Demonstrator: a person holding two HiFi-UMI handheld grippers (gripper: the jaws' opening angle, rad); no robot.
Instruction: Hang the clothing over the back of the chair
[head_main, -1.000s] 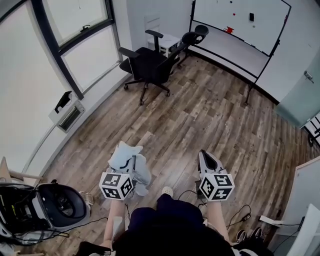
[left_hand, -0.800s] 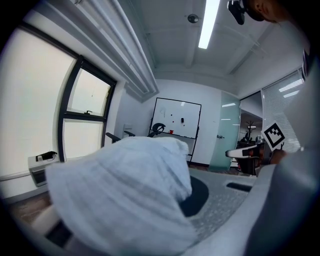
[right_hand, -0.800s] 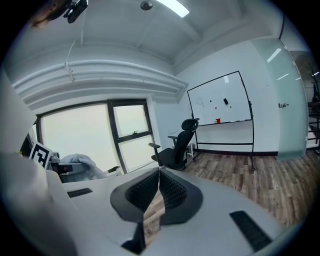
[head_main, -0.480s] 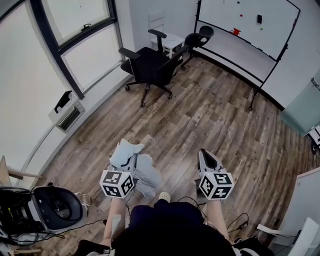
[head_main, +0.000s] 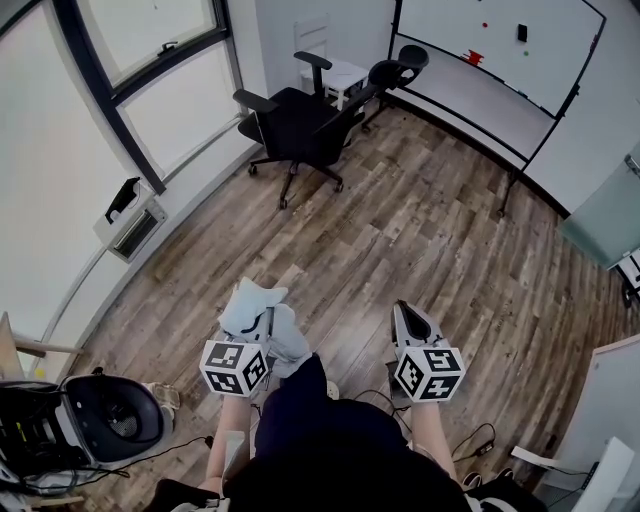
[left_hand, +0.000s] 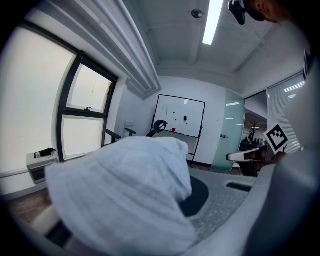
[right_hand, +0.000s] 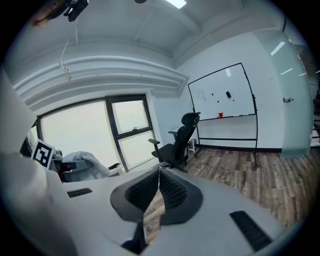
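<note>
A black office chair (head_main: 295, 125) stands far ahead by the window, its back toward the whiteboard; it also shows in the right gripper view as the chair (right_hand: 177, 145). My left gripper (head_main: 262, 322) is shut on a light blue-grey piece of clothing (head_main: 255, 305), which bunches over the jaws and droops beside them. In the left gripper view the clothing (left_hand: 125, 190) fills the lower left and hides most of the left gripper (left_hand: 187, 197). My right gripper (head_main: 404, 313) is level with the left one, shut and with nothing in it; its jaws meet in the right gripper (right_hand: 159, 176) view.
A whiteboard on a stand (head_main: 500, 50) lines the far wall, with a second black chair (head_main: 392, 68) and a white table (head_main: 338, 78) near it. A wall unit (head_main: 135, 225) sits under the window. A dark helmet-like device (head_main: 110, 412) and cables (head_main: 485, 432) lie on the wood floor.
Both grippers have come slightly forward over the floor, the left still holding the clothing. The person's dark-clad leg has swung forward between them.
</note>
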